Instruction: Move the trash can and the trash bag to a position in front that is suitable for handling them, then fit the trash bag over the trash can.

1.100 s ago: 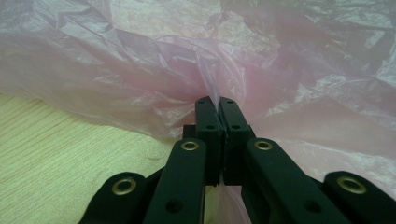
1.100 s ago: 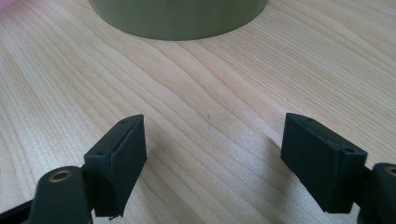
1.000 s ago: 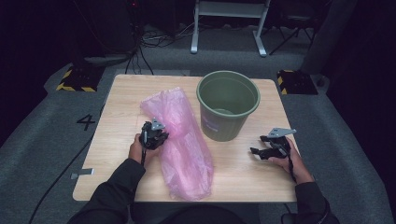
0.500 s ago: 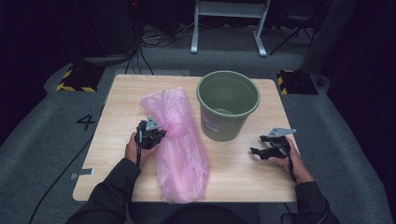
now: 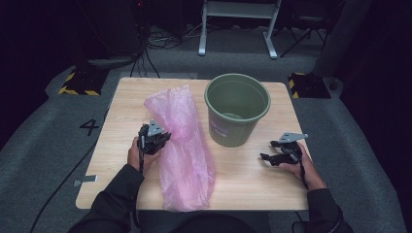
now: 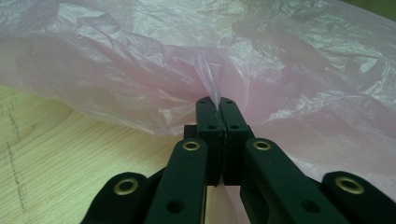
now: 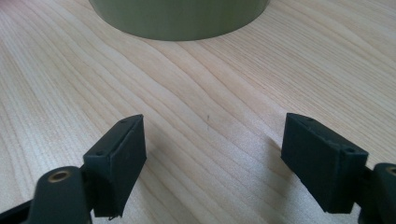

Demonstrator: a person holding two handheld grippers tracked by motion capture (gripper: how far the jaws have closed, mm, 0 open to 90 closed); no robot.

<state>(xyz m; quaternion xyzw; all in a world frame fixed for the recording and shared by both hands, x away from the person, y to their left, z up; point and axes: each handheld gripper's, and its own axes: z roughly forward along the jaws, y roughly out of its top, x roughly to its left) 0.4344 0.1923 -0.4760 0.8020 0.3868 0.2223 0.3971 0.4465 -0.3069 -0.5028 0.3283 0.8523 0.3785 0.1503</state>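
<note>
Wooden table (image 5: 243,179): pink bag (image 5: 187,145) thin, limp, slippery; left gripper (image 6: 217,103) pinches fold at left edge; right gripper (image 7: 210,154) wide open, holding nothing, near green bin (image 5: 237,109).

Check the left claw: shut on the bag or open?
Shut. The left claw pinches a fold of the pink bag between closed jaws.

I am seeing the pink plastic bag (image 5: 187,155) lying crumpled lengthwise on the wooden table (image 5: 252,179), its film wrinkling, translucent.

Lab: floor cables (image 5: 145,53), hazard-taped blocks (image 5: 77,83) (dark).
</note>
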